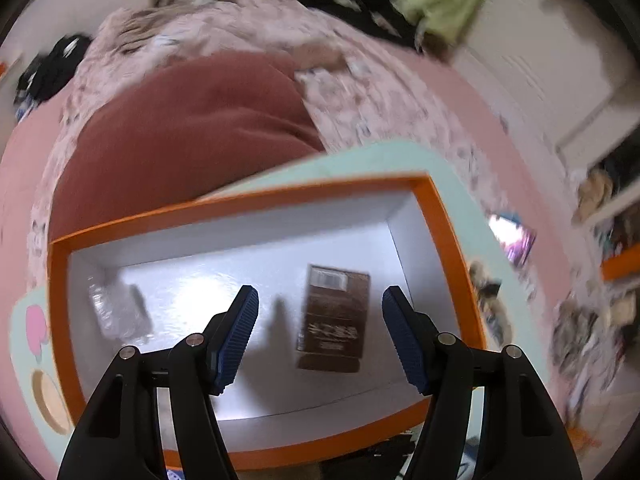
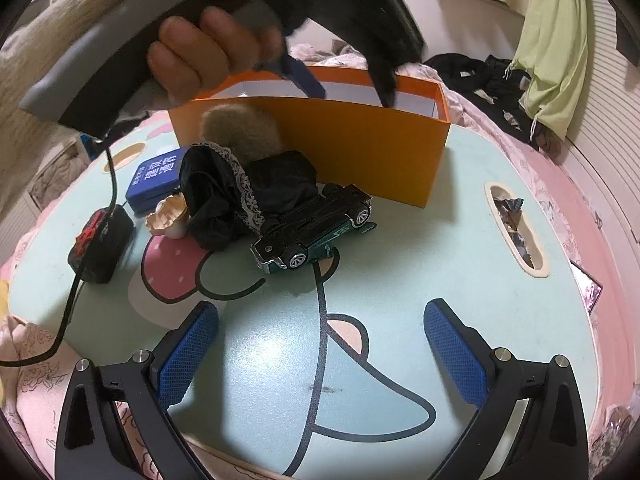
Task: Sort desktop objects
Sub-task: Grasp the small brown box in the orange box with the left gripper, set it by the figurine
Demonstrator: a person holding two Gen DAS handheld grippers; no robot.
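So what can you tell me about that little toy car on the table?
The toy car lies flipped on its roof, its black underside and silver-spoked wheels facing up. Its body looks teal or dark green with a shiny metal-like finish. It rests on the pale mint cartoon table, just in front of the orange box. A crumpled black cloth with lace trim lies against one end of it. Neither gripper touches it.
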